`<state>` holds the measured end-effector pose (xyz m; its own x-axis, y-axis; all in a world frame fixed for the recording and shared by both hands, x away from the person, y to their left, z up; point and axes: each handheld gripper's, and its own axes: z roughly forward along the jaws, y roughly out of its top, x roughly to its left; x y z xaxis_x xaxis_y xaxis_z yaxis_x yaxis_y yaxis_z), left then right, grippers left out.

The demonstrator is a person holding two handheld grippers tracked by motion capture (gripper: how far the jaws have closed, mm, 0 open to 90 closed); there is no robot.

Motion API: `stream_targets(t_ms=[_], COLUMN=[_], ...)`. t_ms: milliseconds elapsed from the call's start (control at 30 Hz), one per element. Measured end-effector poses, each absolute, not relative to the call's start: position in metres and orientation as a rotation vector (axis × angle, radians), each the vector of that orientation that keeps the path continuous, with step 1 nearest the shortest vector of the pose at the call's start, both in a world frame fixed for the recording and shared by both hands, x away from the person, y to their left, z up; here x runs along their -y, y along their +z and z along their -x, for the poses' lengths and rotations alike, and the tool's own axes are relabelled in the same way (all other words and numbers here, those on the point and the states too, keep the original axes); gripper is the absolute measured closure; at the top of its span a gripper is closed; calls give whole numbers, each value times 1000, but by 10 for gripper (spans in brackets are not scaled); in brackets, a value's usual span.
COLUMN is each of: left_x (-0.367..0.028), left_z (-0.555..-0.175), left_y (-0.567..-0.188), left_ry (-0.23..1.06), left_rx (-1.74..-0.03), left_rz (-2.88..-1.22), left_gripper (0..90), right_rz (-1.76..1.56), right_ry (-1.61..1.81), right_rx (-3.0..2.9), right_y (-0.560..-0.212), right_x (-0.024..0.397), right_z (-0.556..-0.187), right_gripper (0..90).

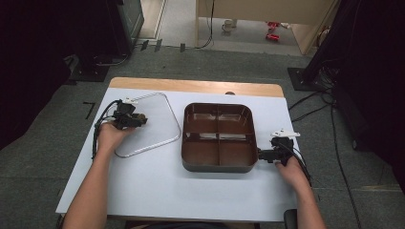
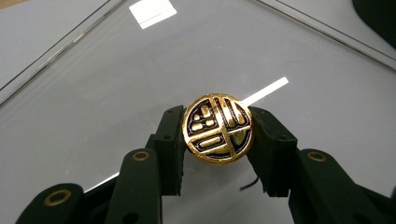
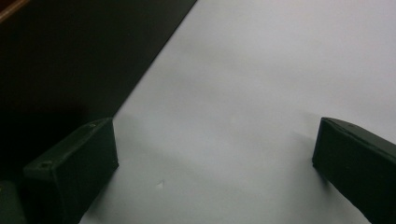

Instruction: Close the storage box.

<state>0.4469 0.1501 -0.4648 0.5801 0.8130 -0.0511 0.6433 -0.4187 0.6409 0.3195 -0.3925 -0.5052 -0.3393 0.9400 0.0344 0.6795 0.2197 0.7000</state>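
Observation:
A rounded square glass lid point(image 1: 157, 125) with a metal rim lies flat on the white table at the left. Its round gold and black knob point(image 2: 210, 140) sits between the pads of my left gripper point(image 2: 218, 128), which is shut on it from both sides. In the high view the left gripper point(image 1: 138, 120) rests at the lid's left part. A brown square pan point(image 1: 218, 167), split into several compartments, stands in the middle. My right gripper point(image 1: 265, 155) lies just off the pan's right front corner. Its jaws point(image 3: 217, 140) stand open over bare table, beside the pan's dark wall point(image 3: 70, 56).
White sheet covers the table point(image 1: 191, 195), with a wooden strip along its far edge point(image 1: 196, 86). Dark stands and cables point(image 1: 315, 100) sit on the floor around the table. The glass of the lid point(image 2: 116, 70) reflects ceiling lights.

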Motion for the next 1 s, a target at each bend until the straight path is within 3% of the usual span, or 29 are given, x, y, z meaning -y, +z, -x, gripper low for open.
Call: stream_targets(t_ms=[667,1000], left_x=[-163,-142], left_z=[-428,-411], left_y=[-408,-370], left_ry=[328,353], left_rx=[-1151,-1051], left_rz=[-2097,-2095], left_gripper=[594,595], right_rz=[-1498,-1497], right_ry=[889,888], right_rx=[-2102,-2103], right_y=[-505,-505], right_x=[393,393], right_z=[-320,-320], right_gripper=[0,0])
